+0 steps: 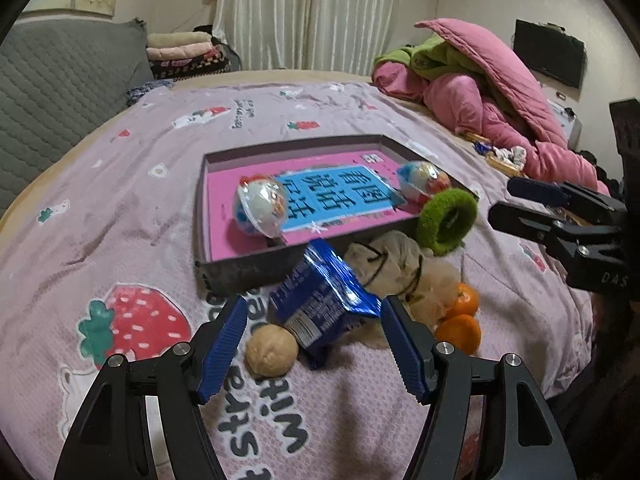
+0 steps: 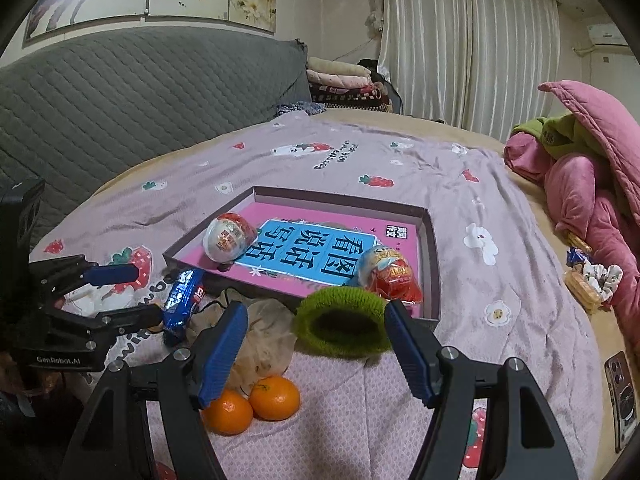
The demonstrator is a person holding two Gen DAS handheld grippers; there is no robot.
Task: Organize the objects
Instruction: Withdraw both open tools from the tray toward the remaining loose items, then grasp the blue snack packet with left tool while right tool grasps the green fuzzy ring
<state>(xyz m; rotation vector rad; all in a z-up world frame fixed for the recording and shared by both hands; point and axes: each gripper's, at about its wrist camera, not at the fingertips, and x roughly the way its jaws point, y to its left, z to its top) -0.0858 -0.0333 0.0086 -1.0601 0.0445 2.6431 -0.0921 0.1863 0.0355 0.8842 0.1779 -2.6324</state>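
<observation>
A shallow dark box [image 1: 208, 208] with a pink booklet [image 2: 304, 276] on its floor lay on the bed's strawberry-print cover [image 1: 120, 208], holding two foil-wrapped toy eggs [image 1: 262, 210] [image 1: 424, 182]. Just outside its near wall sat a heap: a crinkled blue snack packet [image 1: 320, 304], a walnut [image 1: 271, 350], a pale mesh pouch [image 1: 400, 264], two tangerines [image 2: 252, 402], and a fuzzy green ring [image 2: 340, 326] leaning on the box's rim. The left hand-held gripper [image 1: 314, 320] stood apart around the packet, pads not pressing it. The right hand-held gripper [image 2: 316, 332] stood apart astride the green ring. The cover spread bare beyond the box; a pink quilt [image 1: 500, 92] crowded the right edge.
</observation>
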